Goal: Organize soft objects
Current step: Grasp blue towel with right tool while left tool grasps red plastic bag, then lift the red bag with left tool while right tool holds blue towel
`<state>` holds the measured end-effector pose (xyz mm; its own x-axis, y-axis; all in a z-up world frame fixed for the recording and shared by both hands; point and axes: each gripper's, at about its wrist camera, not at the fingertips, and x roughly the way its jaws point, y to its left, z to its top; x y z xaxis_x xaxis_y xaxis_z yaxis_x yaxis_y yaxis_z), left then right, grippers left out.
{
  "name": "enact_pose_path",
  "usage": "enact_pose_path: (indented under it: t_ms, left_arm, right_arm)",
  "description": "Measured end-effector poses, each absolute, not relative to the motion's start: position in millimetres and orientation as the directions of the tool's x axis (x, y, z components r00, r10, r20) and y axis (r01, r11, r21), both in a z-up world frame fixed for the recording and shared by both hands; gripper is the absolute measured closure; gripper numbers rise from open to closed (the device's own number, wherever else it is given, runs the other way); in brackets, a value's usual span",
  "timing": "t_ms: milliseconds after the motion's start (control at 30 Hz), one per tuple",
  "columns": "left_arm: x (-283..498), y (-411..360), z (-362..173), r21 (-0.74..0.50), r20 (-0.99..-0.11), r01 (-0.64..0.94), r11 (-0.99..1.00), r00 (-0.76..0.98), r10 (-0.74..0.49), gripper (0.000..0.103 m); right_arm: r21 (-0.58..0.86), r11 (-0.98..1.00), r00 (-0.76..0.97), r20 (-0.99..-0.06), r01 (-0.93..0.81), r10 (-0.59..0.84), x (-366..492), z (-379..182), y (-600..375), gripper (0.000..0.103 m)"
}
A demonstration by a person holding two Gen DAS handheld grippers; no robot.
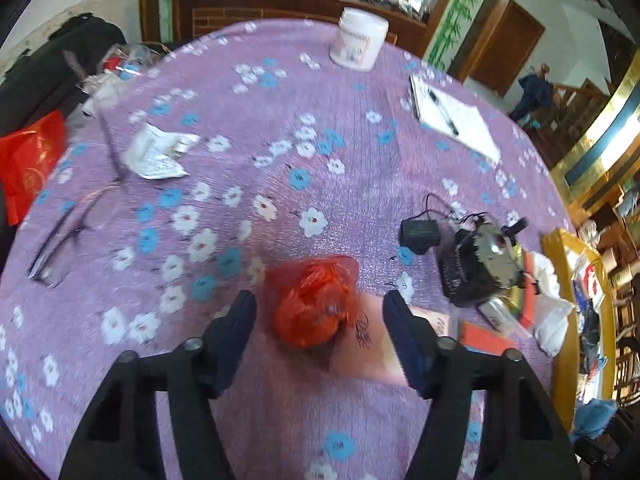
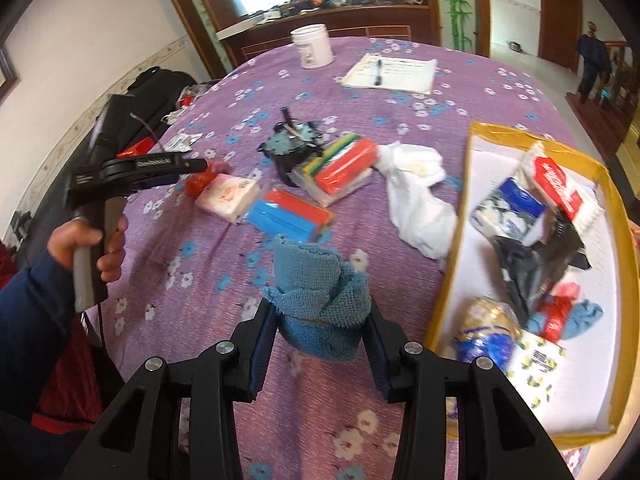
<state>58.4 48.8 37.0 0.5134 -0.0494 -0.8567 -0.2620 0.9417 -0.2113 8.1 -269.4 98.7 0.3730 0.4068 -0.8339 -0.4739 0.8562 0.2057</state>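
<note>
Here, red bag [image 1: 316,304] loose between open left jaws; right jaws clamping blue towel [image 2: 320,304].

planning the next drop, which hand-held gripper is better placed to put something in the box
Right: its hand-held gripper already clamps the blue cloth beside the box. The left only straddles the red bag.

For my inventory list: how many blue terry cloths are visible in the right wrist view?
2: one blue terry cloth held in the right tongs, another in the yellow-rimmed tray. More may be hidden.
</note>
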Motion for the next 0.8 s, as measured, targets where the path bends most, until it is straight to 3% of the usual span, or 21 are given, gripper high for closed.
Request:
enact_pose_path:
  t_ms: [167, 267, 333, 800]
  left_arm:
    - [79.6, 55.8, 9.3, -0.232, -0.882, -0.275, 0.933, 0.464, -0.083, 0.046]
    - [80.4, 57.3, 9.2, -0.265, -0.866, -0.269, 0.926, 0.489, -0.106, 0.065]
    - [77.9, 57.5, 9.8, -0.275, -0.861, -0.278, 0.92, 0.497, -0.108, 0.068]
    - [-30.7, 11.8, 51.3, -0.289, -0.798, -0.248, 0.925, 0.596, -0.09, 0.069]
  right_arm:
    - [0.198, 0.875, 0.394, -0.834, -0.441, 0.387, 5.9, 102.1, -282.0, 0.058]
    - [0.197, 0.88, 0.402, -0.832, -0.432, 0.384, 4.9, 104.0, -287.0, 0.058]
    - [0.2, 0.882, 0.404, -0.83, -0.426, 0.384, 5.9, 104.9, -288.8, 0.058]
    - [0.239, 0.802, 0.31, -0.833, -0.547, 0.459, 16.9, 92.5, -249.9, 0.058]
